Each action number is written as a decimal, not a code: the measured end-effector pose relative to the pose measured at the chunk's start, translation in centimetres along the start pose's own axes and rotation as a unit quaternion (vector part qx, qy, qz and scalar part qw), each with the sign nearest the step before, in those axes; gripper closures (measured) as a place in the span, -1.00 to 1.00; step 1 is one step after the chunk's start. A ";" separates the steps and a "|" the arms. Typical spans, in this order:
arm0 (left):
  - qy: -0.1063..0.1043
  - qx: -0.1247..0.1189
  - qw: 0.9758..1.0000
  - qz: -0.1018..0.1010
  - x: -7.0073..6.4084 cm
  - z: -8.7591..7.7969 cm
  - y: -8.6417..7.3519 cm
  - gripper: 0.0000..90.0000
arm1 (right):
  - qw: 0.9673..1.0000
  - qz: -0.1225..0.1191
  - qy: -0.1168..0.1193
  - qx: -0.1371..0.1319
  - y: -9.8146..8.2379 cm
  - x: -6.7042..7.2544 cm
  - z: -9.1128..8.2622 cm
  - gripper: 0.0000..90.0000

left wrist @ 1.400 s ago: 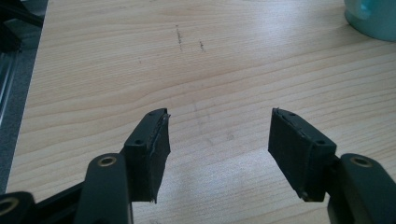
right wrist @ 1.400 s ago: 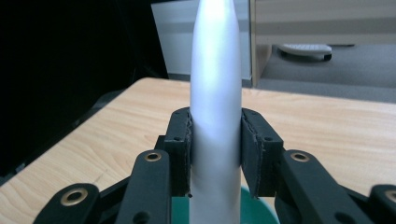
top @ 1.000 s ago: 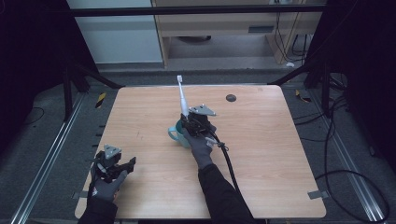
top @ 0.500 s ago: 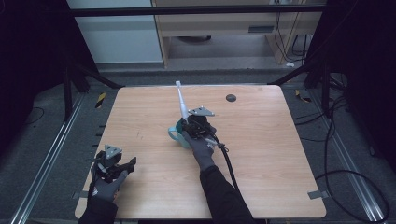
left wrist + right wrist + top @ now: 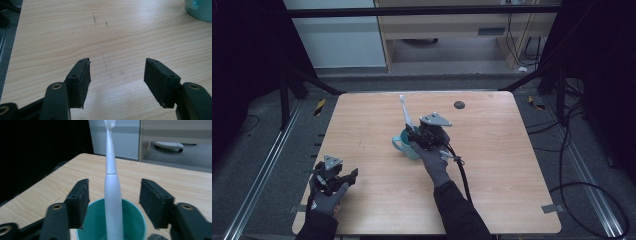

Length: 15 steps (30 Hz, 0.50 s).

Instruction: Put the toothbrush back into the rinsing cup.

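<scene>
A teal mug stands near the middle of the wooden table. A white electric toothbrush stands in it, leaning away. My right gripper hovers just behind the mug. In the right gripper view the toothbrush rises out of the mug between the jaws of my right gripper. The jaws have just been opening, and the pads stand apart from the handle on both sides. My left gripper rests open near the table's front left corner, with bare wood between its pads in its own view. The mug sits far off there.
A small dark disc lies at the back right of the table. The right gripper's cable trails over the table toward the front edge. Metal rails run along the floor on both sides.
The right gripper has let go of the toothbrush and drawn slightly back and to the right. The toothbrush stays in the mug. The left hand has not moved.
</scene>
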<state>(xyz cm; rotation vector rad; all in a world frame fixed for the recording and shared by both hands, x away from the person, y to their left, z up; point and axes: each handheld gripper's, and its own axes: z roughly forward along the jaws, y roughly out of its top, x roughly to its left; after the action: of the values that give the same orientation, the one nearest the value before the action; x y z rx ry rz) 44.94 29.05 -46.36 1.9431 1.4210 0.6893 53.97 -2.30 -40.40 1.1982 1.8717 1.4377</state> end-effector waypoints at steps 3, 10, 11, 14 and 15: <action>0.000 0.001 1.000 0.001 -0.1 0.0 0.0 -0.18 | 1.000 0.003 0.005 -0.007 0.2 -0.7 -1.7 -0.22; -0.002 0.003 1.000 0.002 -0.1 0.1 0.0 -0.22 | 1.000 -0.003 -0.006 0.006 -1.1 -3.4 -5.5 -0.35; -0.002 0.004 1.000 0.002 -0.1 0.1 0.0 -0.23 | 1.000 -0.001 -0.008 0.007 -1.4 -4.0 -6.0 -0.37; -0.001 0.002 1.000 0.003 -0.2 0.1 0.0 -0.24 | 1.000 -0.003 -0.019 0.019 -2.4 -5.7 -7.5 -0.40; -0.001 0.002 1.000 0.003 -0.2 0.1 0.0 -0.25 | 0.999 -0.003 -0.025 0.023 -2.9 -6.5 -8.2 -0.41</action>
<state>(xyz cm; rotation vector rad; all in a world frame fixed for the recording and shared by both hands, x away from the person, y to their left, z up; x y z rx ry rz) 44.95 28.86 -46.42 1.9518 1.4180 0.6881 49.66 -12.25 -41.25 1.2378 1.8829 1.3550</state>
